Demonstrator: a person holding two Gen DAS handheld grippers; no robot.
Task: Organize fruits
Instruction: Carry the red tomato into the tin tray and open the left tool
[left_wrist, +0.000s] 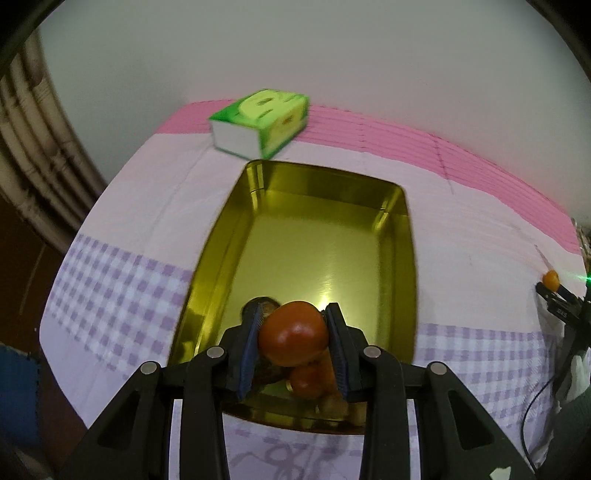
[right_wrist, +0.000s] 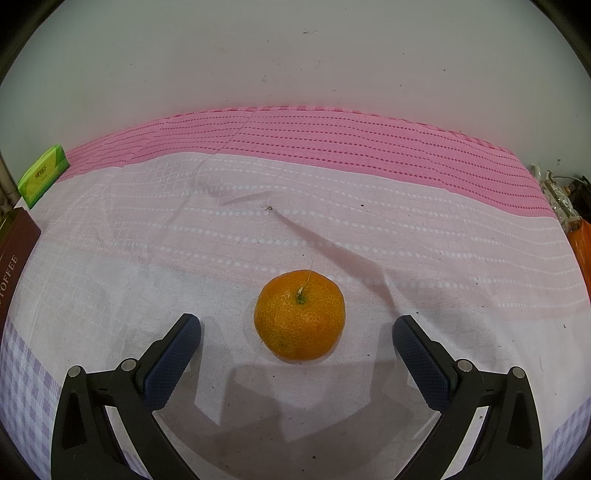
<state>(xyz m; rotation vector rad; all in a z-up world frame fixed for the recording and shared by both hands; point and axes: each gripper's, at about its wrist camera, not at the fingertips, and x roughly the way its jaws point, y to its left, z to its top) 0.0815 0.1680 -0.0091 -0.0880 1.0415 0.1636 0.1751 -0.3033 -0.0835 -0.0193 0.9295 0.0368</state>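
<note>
My left gripper (left_wrist: 295, 321) is shut on a red tomato (left_wrist: 293, 338) and holds it over the near end of a gold metal tray (left_wrist: 397, 229). More fruit lies in the tray under the tomato, partly hidden, among it a red-orange piece (left_wrist: 308, 380). My right gripper (right_wrist: 297, 328) is open on the tablecloth, one finger on each side of an orange (right_wrist: 300, 315) that sits stem-up between the fingertips without touching them. In the left wrist view the orange (left_wrist: 552, 278) and the right gripper show small at the far right.
A green tissue box (left_wrist: 260, 122) lies behind the tray, also at the left edge of the right wrist view (right_wrist: 42, 179). A brown toffee box (right_wrist: 14, 243) stands at the left. The pink and lilac cloth (right_wrist: 332, 206) covers the table up to a white wall.
</note>
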